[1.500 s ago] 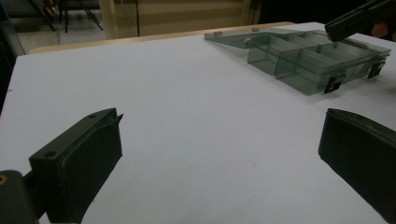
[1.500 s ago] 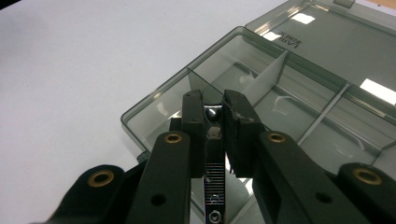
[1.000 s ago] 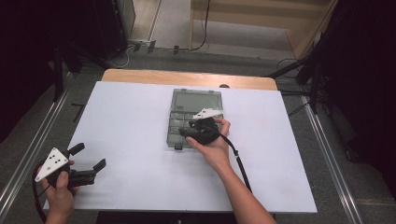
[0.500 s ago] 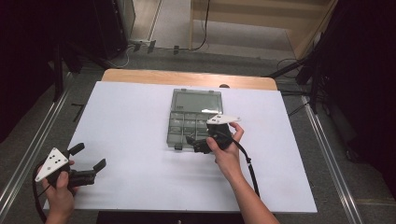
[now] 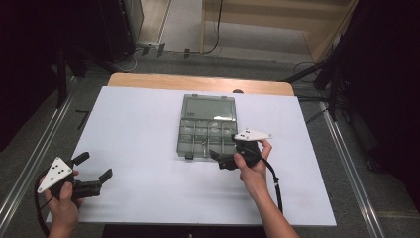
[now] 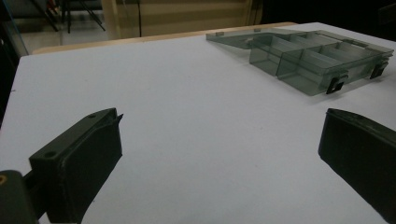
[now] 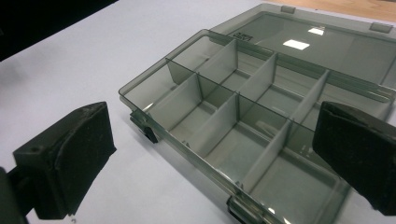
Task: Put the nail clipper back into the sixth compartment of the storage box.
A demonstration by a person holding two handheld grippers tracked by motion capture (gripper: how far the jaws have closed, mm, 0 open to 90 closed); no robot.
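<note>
table (image 5: 148, 129): white top, wooden far edge | floor (image 5: 183, 29): grey | surroundings: dark

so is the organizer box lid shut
No, the organizer box lies open, its lid folded back flat and the compartments exposed.

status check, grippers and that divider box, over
Left gripper open, parked at the near left of the table. Right gripper open, at the near edge of the box. Box lid open flat. Nothing in the way.

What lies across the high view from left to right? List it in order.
Left tool held open at the table's near left, bare white table top, open compartment box with its lid laid flat, right tool at the box's near right corner.
</note>
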